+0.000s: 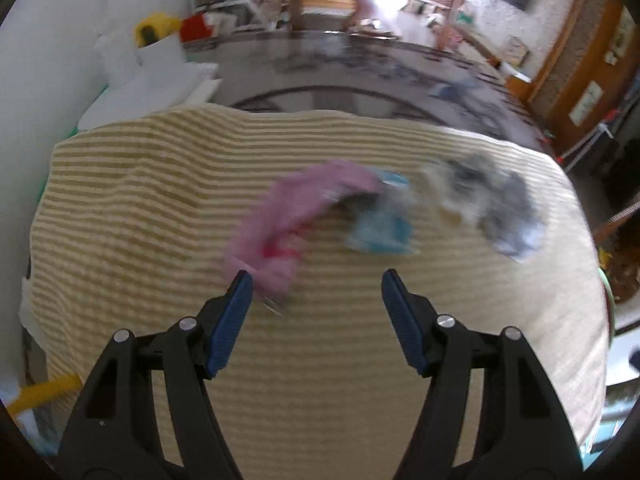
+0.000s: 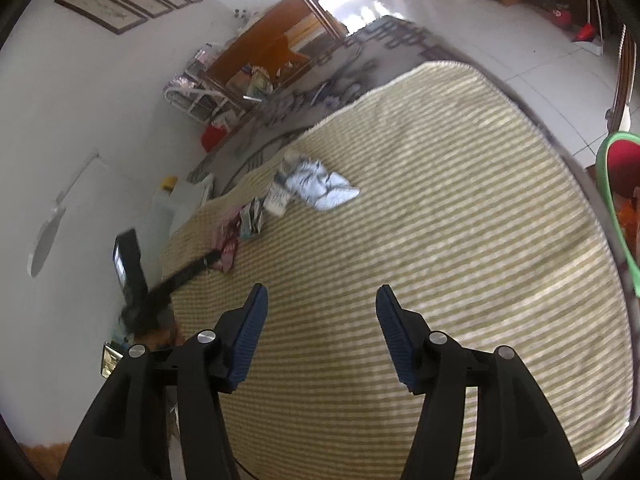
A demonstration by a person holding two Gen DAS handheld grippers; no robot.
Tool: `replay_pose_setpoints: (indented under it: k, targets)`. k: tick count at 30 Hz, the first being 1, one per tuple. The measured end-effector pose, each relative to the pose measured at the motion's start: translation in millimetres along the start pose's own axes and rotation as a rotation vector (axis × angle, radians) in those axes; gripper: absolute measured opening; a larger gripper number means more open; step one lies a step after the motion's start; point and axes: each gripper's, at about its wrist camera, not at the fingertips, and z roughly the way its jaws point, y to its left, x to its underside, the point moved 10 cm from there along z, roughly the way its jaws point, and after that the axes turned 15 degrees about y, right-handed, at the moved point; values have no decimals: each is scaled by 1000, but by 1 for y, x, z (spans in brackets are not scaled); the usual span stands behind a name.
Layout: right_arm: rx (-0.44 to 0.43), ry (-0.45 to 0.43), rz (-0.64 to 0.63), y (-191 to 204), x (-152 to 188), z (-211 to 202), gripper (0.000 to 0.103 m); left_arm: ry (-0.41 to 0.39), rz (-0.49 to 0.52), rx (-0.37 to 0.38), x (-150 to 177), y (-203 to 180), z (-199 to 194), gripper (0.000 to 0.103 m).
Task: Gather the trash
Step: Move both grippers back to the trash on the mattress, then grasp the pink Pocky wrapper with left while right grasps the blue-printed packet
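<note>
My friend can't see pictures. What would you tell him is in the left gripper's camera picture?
The left gripper hangs open over a yellow-striped cloth, with nothing between its blue pads. Just ahead lie blurry pieces of trash: a pink wrapper beside the left pad, a blue wrapper, and a grey-and-white crumpled piece to the right.

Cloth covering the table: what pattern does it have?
The cloth has narrow olive-tan and cream stripes, sharpest in the right wrist view.

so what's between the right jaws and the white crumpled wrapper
Only bare striped yellow cloth, in the right wrist view, between the right gripper and white crumpled wrapper.
</note>
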Motion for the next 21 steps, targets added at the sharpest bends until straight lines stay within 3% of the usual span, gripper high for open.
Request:
replay_pose_setpoints:
  k: [7, 9, 11, 13, 21]
  targets:
    - [33, 10, -4, 10, 6, 8, 55, 53, -10, 7, -37, 13, 42, 62]
    - [40, 8, -8, 12, 7, 6, 55, 69, -15, 28, -38, 10, 48, 39]
    - [50, 7, -14, 14, 7, 7, 55, 62, -23, 42, -38, 11, 49, 36]
    - [58, 9, -22, 18, 4, 10, 55, 55, -28, 65, -34, 11, 46, 20]
    - [142, 2, -118, 42, -37, 42, 56, 11, -26, 144, 18, 6, 13, 17]
